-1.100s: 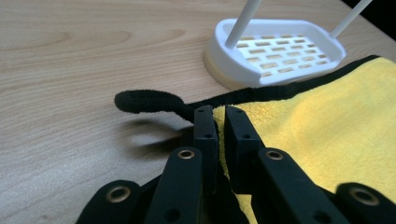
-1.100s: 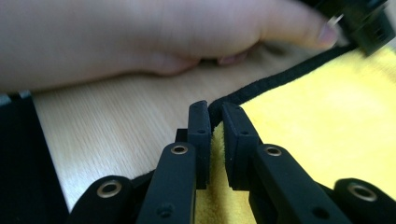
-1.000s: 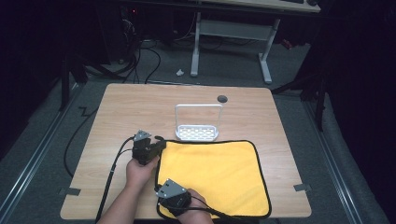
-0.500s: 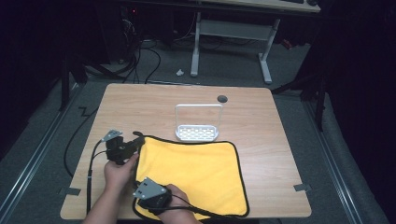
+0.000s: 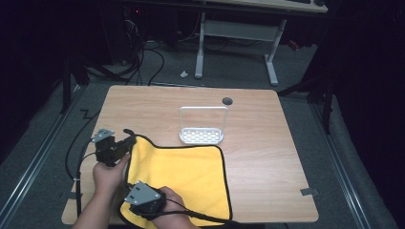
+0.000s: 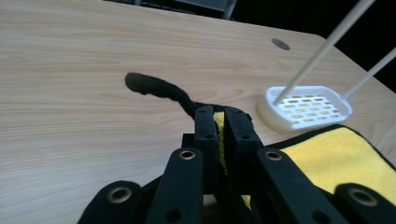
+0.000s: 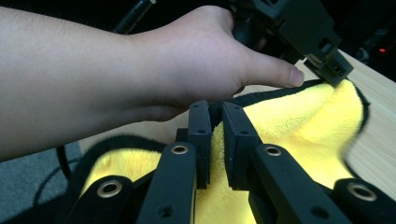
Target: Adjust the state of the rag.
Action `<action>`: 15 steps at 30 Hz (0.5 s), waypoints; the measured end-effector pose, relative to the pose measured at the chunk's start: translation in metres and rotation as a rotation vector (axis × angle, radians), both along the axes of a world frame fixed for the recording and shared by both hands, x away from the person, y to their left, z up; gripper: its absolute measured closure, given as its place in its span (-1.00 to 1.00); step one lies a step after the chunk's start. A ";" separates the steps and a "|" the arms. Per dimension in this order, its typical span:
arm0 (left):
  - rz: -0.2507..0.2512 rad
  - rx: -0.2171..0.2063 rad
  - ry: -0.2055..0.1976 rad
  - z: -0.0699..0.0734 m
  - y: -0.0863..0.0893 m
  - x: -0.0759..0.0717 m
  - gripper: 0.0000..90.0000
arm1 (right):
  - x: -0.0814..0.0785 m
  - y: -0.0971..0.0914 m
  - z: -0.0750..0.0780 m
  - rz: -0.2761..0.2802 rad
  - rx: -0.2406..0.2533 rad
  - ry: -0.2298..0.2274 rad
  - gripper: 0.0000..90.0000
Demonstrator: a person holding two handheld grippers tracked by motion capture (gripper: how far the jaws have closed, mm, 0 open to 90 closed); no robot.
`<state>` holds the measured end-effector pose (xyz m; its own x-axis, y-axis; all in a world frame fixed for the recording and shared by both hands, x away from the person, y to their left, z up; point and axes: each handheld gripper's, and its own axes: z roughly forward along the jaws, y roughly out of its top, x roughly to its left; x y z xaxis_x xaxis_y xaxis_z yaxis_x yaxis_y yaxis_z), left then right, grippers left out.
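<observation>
yellow microfibre cloth (image 5: 184, 179) with black piping is lying on the near left part of the wooden table (image 5: 267, 143), and both grippers are clamped on its left edge. left gripper (image 5: 125, 145) has the far corner pinched between its jaws, with the cloth's little black loop (image 6: 156, 88) sticking out past the tips. right gripper (image 5: 143, 206) is clenched on the near corner, right by the table's front edge.

looks to me like a fold or a drag across the table, so my two cents: keep both hands level with each other and move them together, otherwise the edge twists and you get a crooked crease. lift the edge just enough to clear the rest of the fabric. watch the white soap dish (image 5: 201, 135) too, it's just beside the cloth's far hem, so swing the corner low and don't clip its wire handle.
</observation>
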<state>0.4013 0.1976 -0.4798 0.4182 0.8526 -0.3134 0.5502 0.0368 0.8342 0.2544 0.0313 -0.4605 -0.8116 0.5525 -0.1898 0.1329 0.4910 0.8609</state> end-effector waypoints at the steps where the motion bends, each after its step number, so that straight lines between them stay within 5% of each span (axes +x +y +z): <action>1: -0.009 0.003 0.004 -0.001 -0.009 0.001 0.87 | -0.001 -0.009 0.000 -0.014 0.001 -0.002 0.85; 10: -0.068 0.074 0.005 -0.006 -0.095 0.002 0.87 | -0.009 -0.095 -0.009 -0.138 0.001 0.021 0.85; 15: -0.062 0.097 0.006 -0.006 -0.132 0.002 0.87 | -0.010 -0.131 -0.017 -0.185 -0.002 0.036 0.84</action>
<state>0.4036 0.0652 -0.4861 0.4694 0.8516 -0.2333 0.5540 -0.0783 0.8288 0.2443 -0.0996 -0.4772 -0.7023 0.6928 -0.1635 0.2521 0.4569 0.8530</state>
